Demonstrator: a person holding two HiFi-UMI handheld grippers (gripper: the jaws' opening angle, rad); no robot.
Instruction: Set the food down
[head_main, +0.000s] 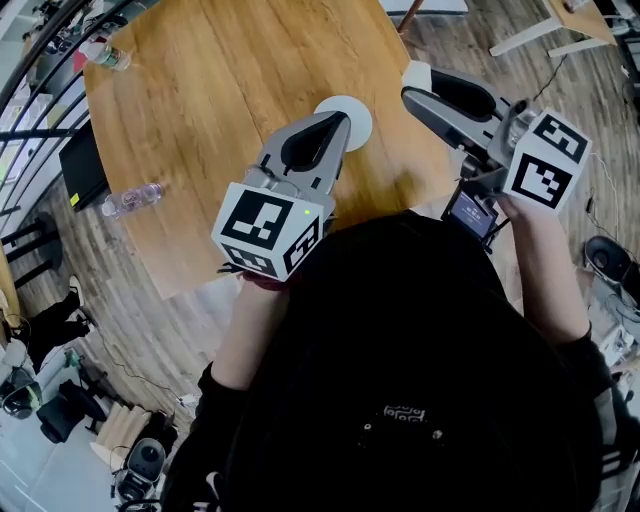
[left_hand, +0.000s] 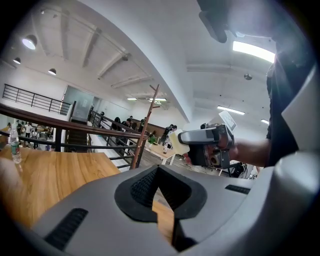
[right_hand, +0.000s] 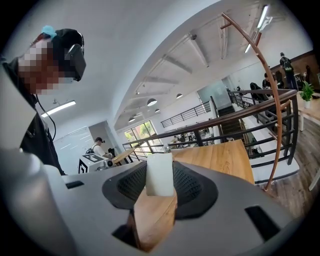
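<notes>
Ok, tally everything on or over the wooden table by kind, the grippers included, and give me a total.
Plastic bottles: 2
White round plate: 1
White food block: 1, held between the right gripper's jaws
Grippers: 2, the left gripper and the right gripper
Total: 6

The wooden surface (head_main: 220, 90) is mostly bare; only a white round plate (head_main: 358, 112), a near bottle (head_main: 131, 198) and a far bottle (head_main: 112, 58) along its left edge obstruct.
</notes>
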